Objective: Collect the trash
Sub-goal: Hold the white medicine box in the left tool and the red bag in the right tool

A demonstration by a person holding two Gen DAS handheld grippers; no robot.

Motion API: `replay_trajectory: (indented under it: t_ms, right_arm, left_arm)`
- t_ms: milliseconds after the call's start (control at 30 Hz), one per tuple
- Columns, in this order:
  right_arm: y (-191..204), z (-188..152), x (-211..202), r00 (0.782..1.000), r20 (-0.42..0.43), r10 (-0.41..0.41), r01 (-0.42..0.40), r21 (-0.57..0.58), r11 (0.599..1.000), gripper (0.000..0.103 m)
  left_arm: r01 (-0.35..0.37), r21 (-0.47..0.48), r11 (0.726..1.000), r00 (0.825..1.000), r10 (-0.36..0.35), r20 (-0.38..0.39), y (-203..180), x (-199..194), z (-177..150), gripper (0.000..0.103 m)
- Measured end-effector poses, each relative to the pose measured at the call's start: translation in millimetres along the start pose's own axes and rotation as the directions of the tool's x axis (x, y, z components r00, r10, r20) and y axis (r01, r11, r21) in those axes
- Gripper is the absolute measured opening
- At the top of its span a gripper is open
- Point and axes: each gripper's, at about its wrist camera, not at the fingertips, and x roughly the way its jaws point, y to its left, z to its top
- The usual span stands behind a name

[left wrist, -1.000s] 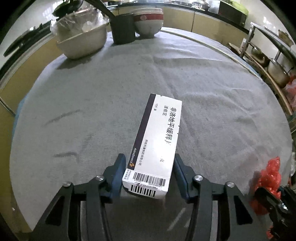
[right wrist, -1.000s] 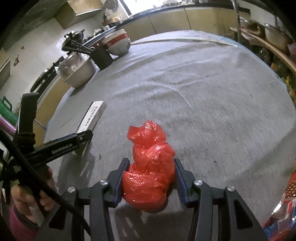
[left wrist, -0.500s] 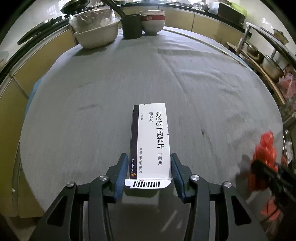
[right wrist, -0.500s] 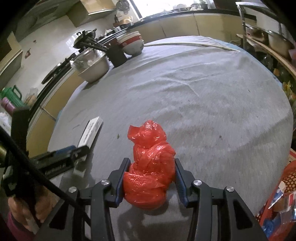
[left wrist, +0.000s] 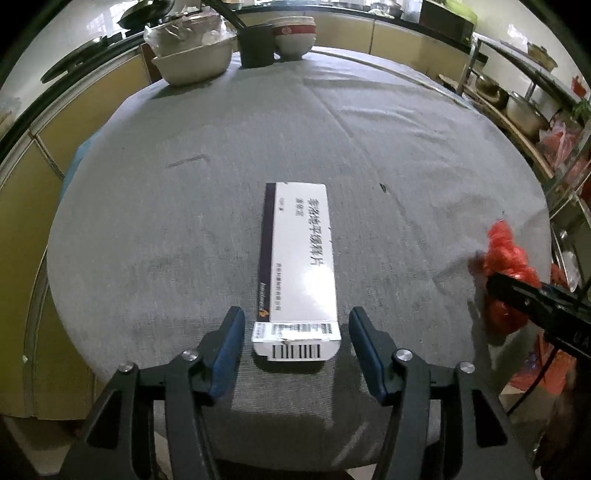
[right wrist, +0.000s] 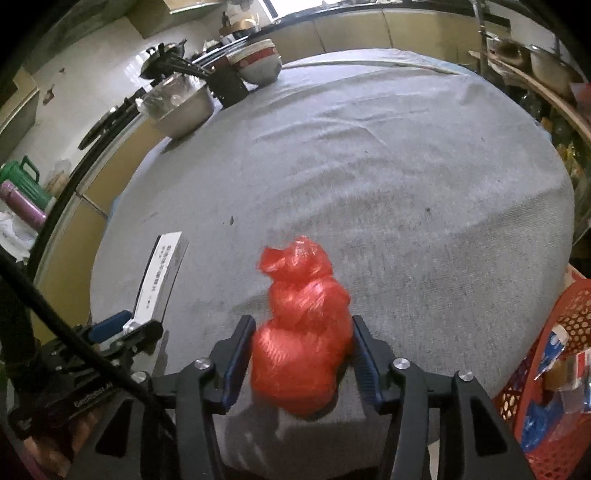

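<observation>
A white medicine box (left wrist: 299, 269) with a barcode end lies flat on the grey tablecloth (left wrist: 221, 140). My left gripper (left wrist: 296, 325) is open, its blue-padded fingers standing apart from the box's near end on either side. The box also shows in the right wrist view (right wrist: 159, 273). My right gripper (right wrist: 301, 332) is shut on a crumpled red plastic bag (right wrist: 303, 332), held near the table's front edge. The bag shows at the right in the left wrist view (left wrist: 504, 266).
A metal bowl (left wrist: 192, 62), a dark cup (left wrist: 256, 46) and stacked red-rimmed bowls (left wrist: 293, 33) stand at the table's far edge. A red perforated basket (right wrist: 554, 373) with trash sits below the table at the right. Shelves with pots (left wrist: 524, 107) stand at the right.
My left gripper has opened and let go of the medicine box, which now lies flat on the cloth. Both grippers have drawn back toward the table's near edge; the right still grips the red bag.
</observation>
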Motion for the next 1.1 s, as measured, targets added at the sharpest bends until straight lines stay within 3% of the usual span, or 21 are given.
replay_trajectory:
  t_ms: [67, 200, 400, 433, 533, 767, 1100]
  right_arm:
    - [-3, 2, -6, 0.999, 0.016, 0.033, -0.033, 0.016, 0.999, 0.063]
    - [-9, 5, -15, 0.997, 0.046, 0.066, -0.068, 0.052, 0.996, 0.064]
    - [-12, 6, -18, 0.996, 0.066, 0.052, -0.056, 0.051, 0.997, 0.064]
    - [-10, 5, -17, 0.997, 0.063, 0.035, -0.038, 0.036, 0.999, 0.063]
    - [-5, 2, -10, 0.999, 0.046, 0.015, -0.015, 0.01, 1.0, 0.047]
    - [5, 0, -5, 0.998, 0.063, -0.024, 0.027, -0.049, 0.998, 0.046]
    - [1, 3, -2, 0.999, 0.052, 0.0, 0.002, -0.029, 1.0, 0.046]
  left_arm:
    - [0.003, -0.013, 1.0, 1.0, -0.003, 0.012, 5, -4, 4, 0.06]
    - [0.004, -0.03, 1.0, 0.999, -0.003, 0.034, 12, -10, 19, 0.064]
    - [0.011, -0.049, 0.999, 1.0, -0.011, -0.011, 14, 6, 32, 0.065]
    - [0.003, -0.049, 0.999, 1.0, -0.004, -0.013, 12, 10, 34, 0.065]
    - [-0.059, -0.014, 0.998, 0.998, 0.059, 0.006, 3, 12, 35, 0.065]
    - [-0.1, 0.035, 0.994, 0.994, 0.099, 0.036, -8, 17, 34, 0.065]
    - [-0.138, 0.064, 0.988, 0.99, 0.135, 0.048, -9, 15, 29, 0.065]
